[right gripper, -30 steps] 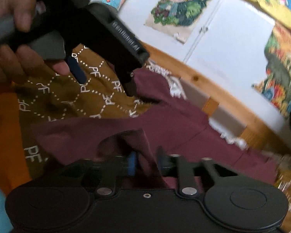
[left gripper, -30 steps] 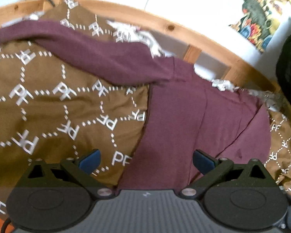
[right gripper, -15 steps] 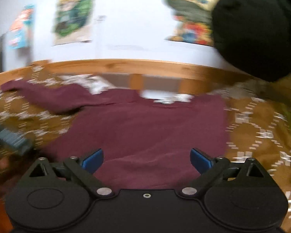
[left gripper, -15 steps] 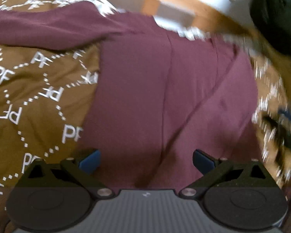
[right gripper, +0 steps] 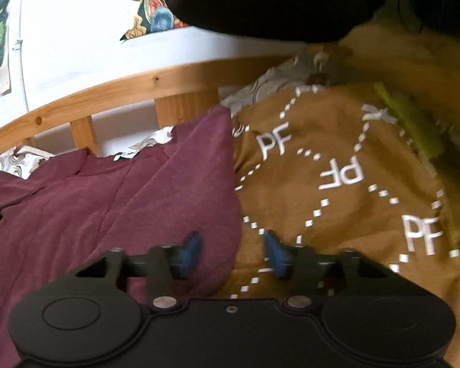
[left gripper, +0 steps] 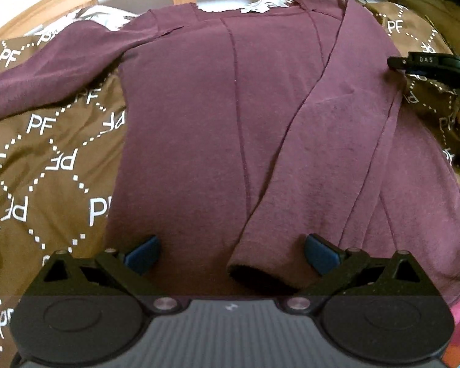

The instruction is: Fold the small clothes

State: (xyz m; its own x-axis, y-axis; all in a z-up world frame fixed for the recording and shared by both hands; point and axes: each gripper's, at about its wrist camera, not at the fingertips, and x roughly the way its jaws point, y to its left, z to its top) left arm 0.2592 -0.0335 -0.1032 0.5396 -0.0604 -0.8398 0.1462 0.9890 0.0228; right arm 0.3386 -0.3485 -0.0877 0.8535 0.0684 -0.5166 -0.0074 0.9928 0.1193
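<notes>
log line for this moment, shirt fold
stage: one sleeve folded across maroon shirt, other spread | left gripper: open above hem | right gripper: closing at shirt's side edge, not gripping

Left gripper [left gripper: 231, 256]: black linkage arms, blue pads on the fingers [left gripper: 142, 256], silver pivot screws, ribbed grey housing with two round black discs. Right gripper [right gripper: 231, 253]: same build, smooth black housing; white "DAS" lettering on its side.

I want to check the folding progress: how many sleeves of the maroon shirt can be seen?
2. One sleeve is folded diagonally across the shirt body, its cuff near the camera. The other sleeve stretches out left over the brown blanket; its end is out of frame.
</notes>
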